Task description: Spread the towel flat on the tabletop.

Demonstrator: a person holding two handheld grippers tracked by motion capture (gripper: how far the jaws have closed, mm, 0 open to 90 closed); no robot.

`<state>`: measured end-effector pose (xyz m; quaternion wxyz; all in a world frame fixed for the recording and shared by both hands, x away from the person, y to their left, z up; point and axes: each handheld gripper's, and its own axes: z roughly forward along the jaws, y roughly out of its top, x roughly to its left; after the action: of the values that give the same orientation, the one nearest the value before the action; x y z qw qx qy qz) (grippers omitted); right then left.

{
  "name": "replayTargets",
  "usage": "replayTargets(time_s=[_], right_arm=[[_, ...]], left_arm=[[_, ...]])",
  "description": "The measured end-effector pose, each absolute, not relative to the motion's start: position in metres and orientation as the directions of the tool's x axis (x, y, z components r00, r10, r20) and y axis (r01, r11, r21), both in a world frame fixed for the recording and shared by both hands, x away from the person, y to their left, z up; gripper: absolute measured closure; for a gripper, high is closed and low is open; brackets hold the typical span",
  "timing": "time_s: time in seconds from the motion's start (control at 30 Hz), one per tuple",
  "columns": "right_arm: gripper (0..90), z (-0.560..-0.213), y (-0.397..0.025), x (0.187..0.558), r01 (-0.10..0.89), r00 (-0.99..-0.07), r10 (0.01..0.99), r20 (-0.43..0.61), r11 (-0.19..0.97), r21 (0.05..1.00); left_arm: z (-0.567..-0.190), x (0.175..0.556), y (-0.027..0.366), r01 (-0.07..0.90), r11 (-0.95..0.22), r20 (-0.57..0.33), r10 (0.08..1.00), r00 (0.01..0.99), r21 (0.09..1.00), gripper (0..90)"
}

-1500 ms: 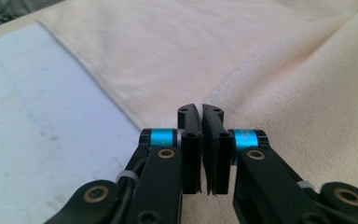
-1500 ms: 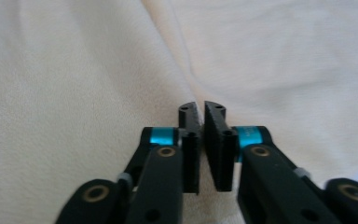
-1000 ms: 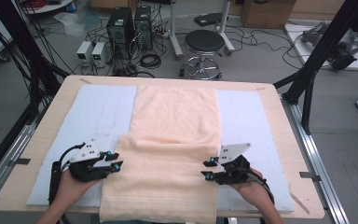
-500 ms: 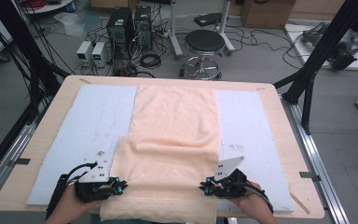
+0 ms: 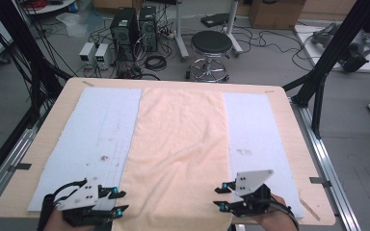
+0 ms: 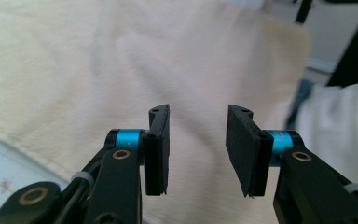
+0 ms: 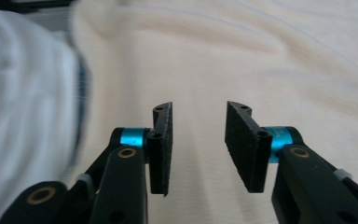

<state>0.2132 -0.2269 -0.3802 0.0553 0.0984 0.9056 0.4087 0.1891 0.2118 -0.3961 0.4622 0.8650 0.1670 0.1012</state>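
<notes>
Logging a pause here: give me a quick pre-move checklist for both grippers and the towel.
1. Left gripper jaws apart, nothing between them: ok.
2. Right gripper jaws apart, nothing between them: ok.
3. Pale peach terry towel spread along the table's middle: ok, with mild wrinkles.
4. Towel's near edge gripped: not ok, both grippers are open beside it.
5. Towel within the light wooden table: not ok, its near end reaches the front edge.
6. Near corners flat: cannot tell.

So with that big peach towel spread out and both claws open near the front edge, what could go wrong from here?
The towel hangs a little over the table's near edge, so a careless tug might pull it off. It also has soft wrinkles mid-cloth, and the open left gripper or right gripper could pinch a ridge rather than the hem, giving a crooked fold.
</notes>
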Motion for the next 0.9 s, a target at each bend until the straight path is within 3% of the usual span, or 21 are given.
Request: replayTargets(time_s=[0.23, 0.33, 0.37, 0.43, 0.47, 0.63, 0.9], right_arm=[[61.1, -0.420, -0.222, 0.265, 0.228, -0.950, 0.313, 0.006, 0.678, 0.699], [67.3, -0.434, -0.223, 0.274, 0.266, -0.947, 0.317, 0.045, 0.700, 0.662], [70.3, -0.436, -0.226, 0.274, 0.272, -0.946, 0.320, 0.057, 0.681, 0.680], [84.7, -0.436, -0.228, 0.275, 0.298, -0.942, 0.320, 0.098, 0.669, 0.681], [86.7, -0.436, -0.227, 0.275, 0.283, -0.948, 0.305, 0.092, 0.675, 0.681], [88.0, -0.434, -0.226, 0.270, 0.265, -0.954, 0.289, 0.081, 0.682, 0.682], [88.4, -0.429, -0.219, 0.253, 0.230, -0.968, 0.234, 0.089, 0.688, 0.689]], left_arm=[[-0.426, 0.245, 0.199, 0.259, -0.590, 0.024, 0.429, 0.903, 0.765, 56.5], [-0.438, 0.256, 0.197, 0.290, -0.619, -0.014, 0.411, 0.911, 0.730, 67.9], [-0.439, 0.257, 0.199, 0.309, -0.599, -0.034, 0.424, 0.905, 0.739, 71.3], [-0.438, 0.260, 0.202, 0.340, -0.586, -0.057, 0.447, 0.893, 0.735, 84.7], [-0.438, 0.260, 0.202, 0.348, -0.584, -0.060, 0.454, 0.889, 0.733, 85.9], [-0.433, 0.245, 0.208, 0.321, -0.590, -0.015, 0.464, 0.886, 0.741, 86.8], [-0.429, 0.227, 0.220, 0.322, -0.585, -0.028, 0.455, 0.890, 0.745, 86.9]])
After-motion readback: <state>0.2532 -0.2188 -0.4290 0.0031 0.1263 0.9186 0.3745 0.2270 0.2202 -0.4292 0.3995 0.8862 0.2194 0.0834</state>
